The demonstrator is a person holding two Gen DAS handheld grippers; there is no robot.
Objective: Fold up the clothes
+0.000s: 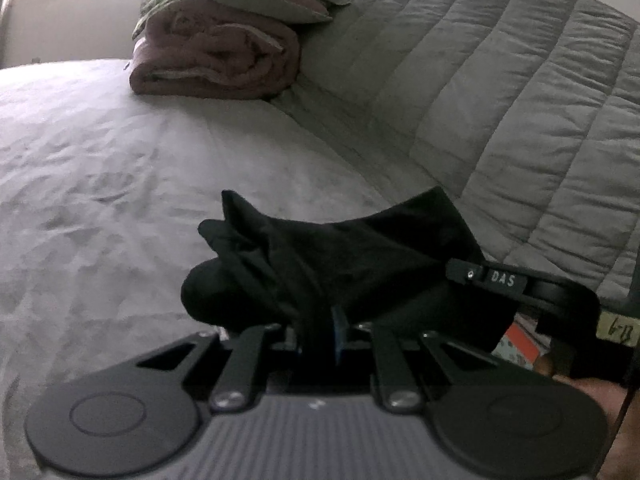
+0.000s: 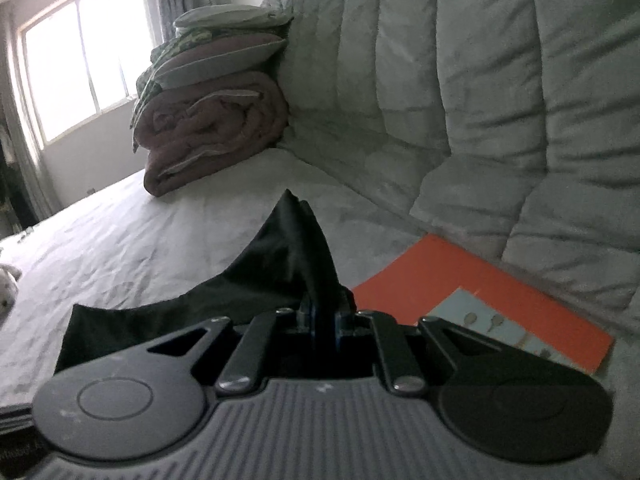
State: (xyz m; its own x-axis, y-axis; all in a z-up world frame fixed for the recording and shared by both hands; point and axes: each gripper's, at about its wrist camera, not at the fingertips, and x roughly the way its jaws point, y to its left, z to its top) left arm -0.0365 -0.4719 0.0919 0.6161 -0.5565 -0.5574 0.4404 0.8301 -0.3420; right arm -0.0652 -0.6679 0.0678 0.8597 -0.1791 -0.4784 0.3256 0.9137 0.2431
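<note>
A black garment [image 1: 340, 256] hangs bunched over the white bed sheet [image 1: 100, 168]. My left gripper [image 1: 320, 332] is shut on a fold of it, and the cloth spills forward and to the right. At the right edge of the left wrist view, the other gripper's black body [image 1: 552, 296] holds the far end of the cloth. In the right wrist view the same black garment [image 2: 288, 268] rises in a peak from my right gripper [image 2: 324, 324], which is shut on it. The cloth trails away to the left and downward. The pads of both grippers are hidden by fabric.
A rolled pink blanket [image 2: 212, 132] with stacked pillows [image 2: 224, 52] on top sits at the back of the bed. A grey quilted duvet [image 2: 480, 100] banks up along the right. An orange booklet [image 2: 480, 300] lies on the sheet by my right gripper. A window [image 2: 80, 60] is far left.
</note>
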